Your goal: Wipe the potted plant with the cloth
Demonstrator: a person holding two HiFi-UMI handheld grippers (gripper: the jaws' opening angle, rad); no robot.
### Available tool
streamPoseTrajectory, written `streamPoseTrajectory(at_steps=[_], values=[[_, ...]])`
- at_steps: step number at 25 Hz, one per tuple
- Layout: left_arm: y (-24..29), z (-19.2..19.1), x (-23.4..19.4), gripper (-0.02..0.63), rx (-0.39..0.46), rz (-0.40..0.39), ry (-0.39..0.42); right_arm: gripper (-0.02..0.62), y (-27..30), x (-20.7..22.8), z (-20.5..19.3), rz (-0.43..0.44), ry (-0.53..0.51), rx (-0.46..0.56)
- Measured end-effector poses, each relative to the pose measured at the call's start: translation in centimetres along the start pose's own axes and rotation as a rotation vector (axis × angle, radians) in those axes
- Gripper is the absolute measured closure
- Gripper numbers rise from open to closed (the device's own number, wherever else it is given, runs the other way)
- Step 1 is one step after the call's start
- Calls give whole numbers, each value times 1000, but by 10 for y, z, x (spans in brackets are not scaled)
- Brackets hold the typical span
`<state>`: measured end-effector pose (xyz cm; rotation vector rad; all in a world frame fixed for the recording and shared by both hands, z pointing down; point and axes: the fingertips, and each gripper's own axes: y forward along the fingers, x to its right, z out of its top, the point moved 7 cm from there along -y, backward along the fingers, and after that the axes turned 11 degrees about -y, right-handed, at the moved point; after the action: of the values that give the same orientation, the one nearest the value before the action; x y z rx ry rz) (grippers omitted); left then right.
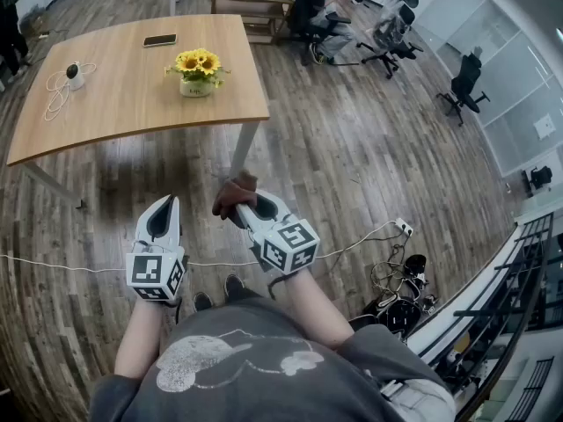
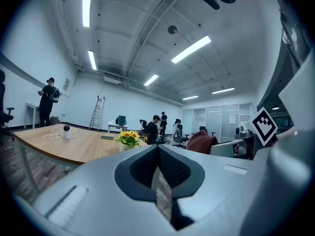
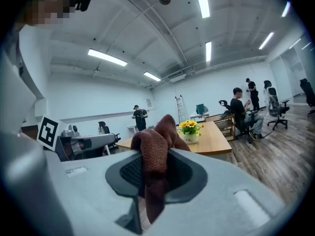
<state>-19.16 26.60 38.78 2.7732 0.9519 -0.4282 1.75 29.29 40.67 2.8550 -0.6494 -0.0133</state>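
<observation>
While the person is standing back from the wooden table (image 1: 132,104), the left gripper (image 1: 167,205) is sitting clenched, its jaws pressing together on nothing and pointing level toward the table. The potted plant (image 1: 197,70), yellow sunflowers in a pale pot, is standing upright near the table's right end, well apart from both grippers: in the head view it is lying at about twelve o'clock from the left gripper and about eleven o'clock from the right one. The right gripper (image 1: 244,205), just beside the left, is grasping the reddish-brown cloth (image 1: 236,192), which is bunching up above the jaws and hanging down between them. In the right gripper view the plant is showing just past the cloth, at about one o'clock.
</observation>
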Motion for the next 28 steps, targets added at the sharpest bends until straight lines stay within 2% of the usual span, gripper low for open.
streamPoseTrajectory(at_steps=[12, 20, 28], values=[[5, -1, 12, 588, 19, 46, -12, 526, -3, 18, -3, 30, -3, -10], [16, -8, 25, 588, 6, 45, -13, 526, -11, 25, -11, 54, -14, -7], [32, -7, 42, 588, 36, 47, 3, 526, -14, 52, -14, 52, 19, 1]])
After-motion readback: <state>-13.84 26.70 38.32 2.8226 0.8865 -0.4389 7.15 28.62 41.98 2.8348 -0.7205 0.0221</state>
